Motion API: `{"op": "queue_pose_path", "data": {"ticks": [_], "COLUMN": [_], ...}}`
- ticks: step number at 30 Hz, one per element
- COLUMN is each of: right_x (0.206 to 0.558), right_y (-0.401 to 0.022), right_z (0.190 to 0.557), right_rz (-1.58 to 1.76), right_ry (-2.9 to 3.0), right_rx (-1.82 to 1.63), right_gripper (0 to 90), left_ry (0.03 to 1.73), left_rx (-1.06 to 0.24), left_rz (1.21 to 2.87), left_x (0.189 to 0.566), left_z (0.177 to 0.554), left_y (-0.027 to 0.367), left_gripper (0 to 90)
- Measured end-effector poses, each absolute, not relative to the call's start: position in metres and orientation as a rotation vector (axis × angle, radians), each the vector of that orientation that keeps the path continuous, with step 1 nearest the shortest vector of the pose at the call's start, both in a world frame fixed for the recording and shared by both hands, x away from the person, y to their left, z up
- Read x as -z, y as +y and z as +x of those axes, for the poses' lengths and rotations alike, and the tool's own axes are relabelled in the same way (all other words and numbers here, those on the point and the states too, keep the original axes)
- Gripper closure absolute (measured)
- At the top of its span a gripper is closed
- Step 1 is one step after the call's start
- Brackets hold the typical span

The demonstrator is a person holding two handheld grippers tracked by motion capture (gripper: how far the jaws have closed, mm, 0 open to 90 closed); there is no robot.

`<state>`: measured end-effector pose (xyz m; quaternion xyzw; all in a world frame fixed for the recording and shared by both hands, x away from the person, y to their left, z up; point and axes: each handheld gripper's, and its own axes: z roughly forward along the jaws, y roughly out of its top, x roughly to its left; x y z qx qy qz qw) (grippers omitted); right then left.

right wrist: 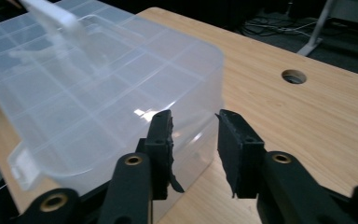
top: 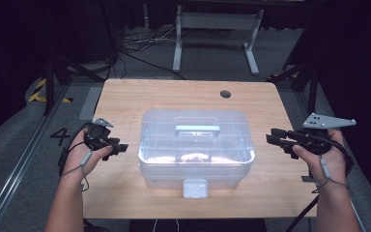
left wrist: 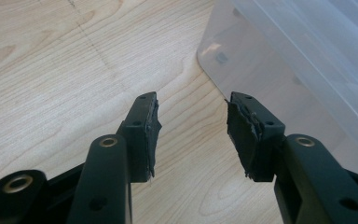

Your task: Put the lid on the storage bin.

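High view: a clear plastic box (top: 196, 147) with its lid on sits mid-table, its front latch (top: 195, 188) near the table's (top: 125, 96) front edge and its handle (top: 197, 129) flat on top. The left gripper (top: 118, 147) and right gripper (top: 276, 137) flank its short sides, both with jaws spread and empty. For a clean lift, I judge both should close in level on the side walls together, below the lid rim.

Just a light wooden table (top: 125, 101) with a round cable hole (top: 225, 94) near the far edge. Behind it there's a white desk frame (top: 216, 29) and loose cables (top: 140, 41) on the grey floor (top: 24, 135).
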<state>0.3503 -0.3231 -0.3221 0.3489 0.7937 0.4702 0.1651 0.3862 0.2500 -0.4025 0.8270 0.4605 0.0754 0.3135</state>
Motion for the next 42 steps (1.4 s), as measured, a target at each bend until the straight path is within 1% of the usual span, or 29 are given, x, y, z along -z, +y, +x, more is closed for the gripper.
{"op": "queue_pose_path", "data": {"ticks": [8, 16, 19, 26, 42], "right_x": [0.336, 0.348, 0.354, 0.372, 0.412], "right_y": [-0.329, -0.334, -0.335, -0.338, -0.349], "right_z": [0.376, 0.399, 0.407, 0.423, 0.445], "right_rz": [1.074, 1.111, 1.112, 1.11, 1.12], "right_ry": [2.173, 2.148, 2.158, 2.197, 2.28], "right_rx": [-1.302, -1.29, -1.277, -1.228, -1.101], "right_gripper": [50.4, 45.3, 42.7, 40.6, 37.0], "left_ry": [1.234, 1.244, 1.236, 1.231, 1.231], "left_rx": [-0.224, -0.248, -0.266, -0.277, -0.28], "left_rz": [2.154, 2.131, 2.129, 2.127, 2.135], "left_x": [0.404, 0.407, 0.408, 0.411, 0.423], "left_z": [0.377, 0.367, 0.365, 0.366, 0.374], "left_y": [0.256, 0.264, 0.265, 0.267, 0.27], "left_gripper": [51.8, 49.4, 47.1, 45.6, 42.0]}}
